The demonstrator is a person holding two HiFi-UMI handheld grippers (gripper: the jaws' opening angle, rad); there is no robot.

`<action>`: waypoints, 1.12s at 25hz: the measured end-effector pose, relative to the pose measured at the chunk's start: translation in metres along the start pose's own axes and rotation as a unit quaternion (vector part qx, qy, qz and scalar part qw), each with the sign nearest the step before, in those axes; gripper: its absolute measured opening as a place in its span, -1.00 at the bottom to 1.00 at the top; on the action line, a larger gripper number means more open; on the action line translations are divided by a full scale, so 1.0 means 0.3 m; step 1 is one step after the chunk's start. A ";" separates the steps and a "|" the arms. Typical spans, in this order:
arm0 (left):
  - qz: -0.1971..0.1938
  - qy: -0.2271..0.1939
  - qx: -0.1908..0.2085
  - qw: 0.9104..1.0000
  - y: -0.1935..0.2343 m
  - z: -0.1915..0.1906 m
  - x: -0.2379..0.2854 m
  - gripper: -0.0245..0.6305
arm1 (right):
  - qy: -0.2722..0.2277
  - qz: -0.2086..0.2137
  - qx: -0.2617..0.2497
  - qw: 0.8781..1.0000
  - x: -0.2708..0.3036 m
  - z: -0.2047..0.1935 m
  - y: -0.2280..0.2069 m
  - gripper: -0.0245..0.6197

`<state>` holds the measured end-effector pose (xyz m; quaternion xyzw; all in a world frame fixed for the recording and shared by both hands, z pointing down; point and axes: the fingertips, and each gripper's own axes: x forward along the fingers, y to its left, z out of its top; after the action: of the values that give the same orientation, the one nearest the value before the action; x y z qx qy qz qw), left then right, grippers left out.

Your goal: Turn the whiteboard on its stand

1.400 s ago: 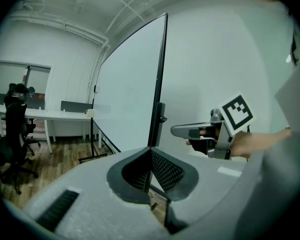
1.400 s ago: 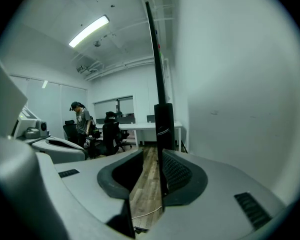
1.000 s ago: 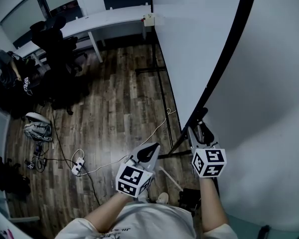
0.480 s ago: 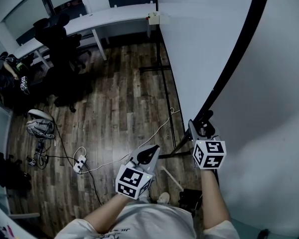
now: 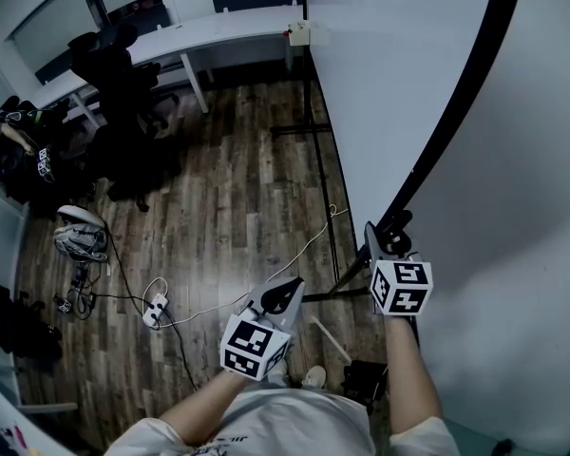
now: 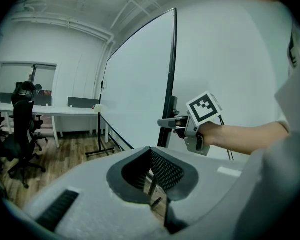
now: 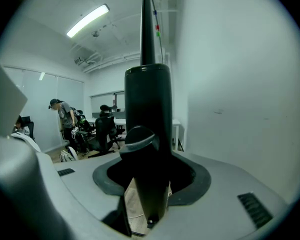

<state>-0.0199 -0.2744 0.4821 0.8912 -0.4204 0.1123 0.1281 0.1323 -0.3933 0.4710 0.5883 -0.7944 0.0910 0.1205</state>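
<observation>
The whiteboard [image 5: 389,84] stands upright on its stand, with its black side frame [image 5: 456,112] running down to my right gripper [image 5: 389,231]. In the right gripper view the black frame post [image 7: 147,114] stands between the jaws of my right gripper [image 7: 150,184]. The jaws are closing around it, and a sliver of floor still shows on the post's left. My left gripper [image 5: 283,291] hangs lower, left of the stand, touching nothing. Its fingertips meet, with nothing between them. From the left gripper view I see the right gripper [image 6: 165,122] at the post [image 6: 170,84].
The stand's black foot bars [image 5: 318,160] lie across the wooden floor. A white cable and a power strip [image 5: 154,310] lie near my feet, and a bag [image 5: 76,236] sits further left. A white desk [image 5: 209,31] and black chairs [image 5: 123,74] stand behind. People [image 7: 65,119] stand far off.
The right gripper has slid slightly right along the black frame, and the board's edge has drifted right in the head view. The left gripper has hardly moved.
</observation>
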 end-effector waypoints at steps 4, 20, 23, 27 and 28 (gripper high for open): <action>0.002 0.002 -0.002 1.000 0.007 -0.007 0.001 -0.89 | 0.001 0.001 -0.001 1.000 0.012 0.000 -0.001 -0.36; 0.007 -0.003 -0.003 1.000 -0.041 0.006 -0.085 -0.89 | 0.003 -0.004 0.007 1.000 -0.070 -0.004 0.021 -0.36; 0.003 -0.005 -0.002 1.000 -0.066 0.015 -0.110 -0.89 | 0.003 -0.005 0.006 1.000 -0.112 -0.005 0.043 -0.36; -0.003 -0.009 0.000 1.000 -0.100 0.017 -0.160 -0.89 | 0.003 -0.010 0.005 1.000 -0.180 -0.011 0.078 -0.36; -0.005 -0.010 0.001 1.000 -0.107 0.015 -0.169 -0.89 | 0.003 -0.010 0.005 1.000 -0.192 -0.015 0.084 -0.36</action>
<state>-0.0259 -0.2196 0.4580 0.8943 -0.4173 0.1034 0.1241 0.1246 -0.3323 0.4580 0.5969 -0.7874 0.0958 0.1207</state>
